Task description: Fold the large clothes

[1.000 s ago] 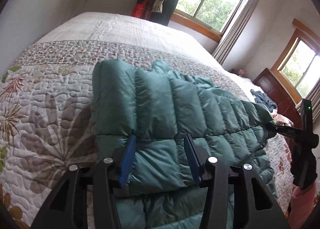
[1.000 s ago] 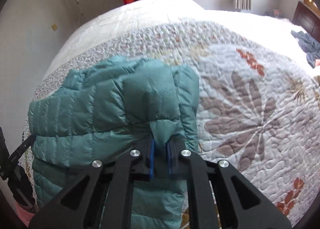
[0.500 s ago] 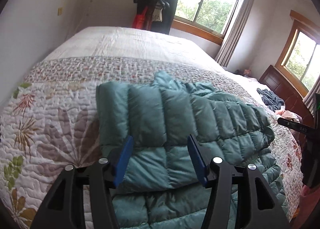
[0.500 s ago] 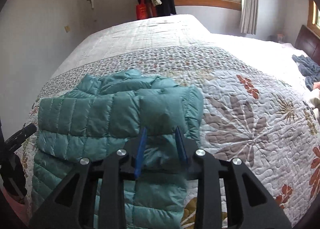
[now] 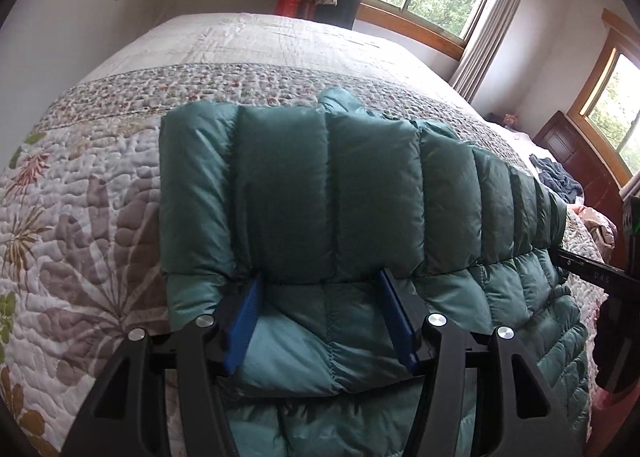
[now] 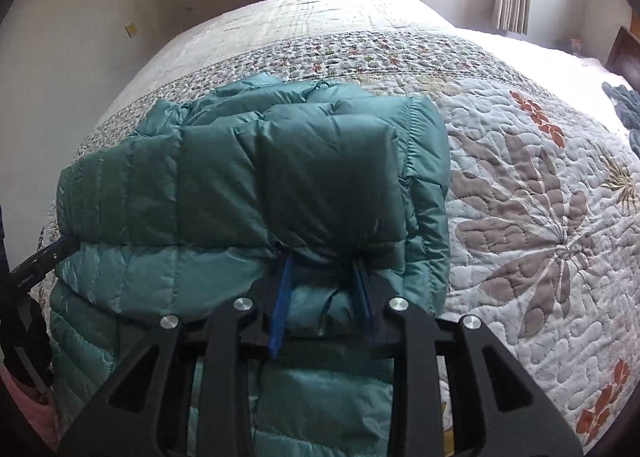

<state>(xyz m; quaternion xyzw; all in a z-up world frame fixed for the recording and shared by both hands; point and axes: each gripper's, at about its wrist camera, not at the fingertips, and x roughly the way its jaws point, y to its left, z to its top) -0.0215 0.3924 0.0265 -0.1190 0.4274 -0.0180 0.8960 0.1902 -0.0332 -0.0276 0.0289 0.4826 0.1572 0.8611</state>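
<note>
We hold our left gripper [image 5: 320,317] with its blue pads wide apart, the folded edge of the teal puffer jacket [image 5: 328,193] lying between them on the floral quilt [image 5: 80,209]. Our right gripper [image 6: 322,301] has its fingers parted too, jacket fabric bunched between them, though contact seems unclear

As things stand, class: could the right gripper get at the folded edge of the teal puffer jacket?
Probably yes. The right gripper is open, its blue pads either side of the teal puffer jacket at the folded edge, on the floral quilt. Nothing lies between.
</note>
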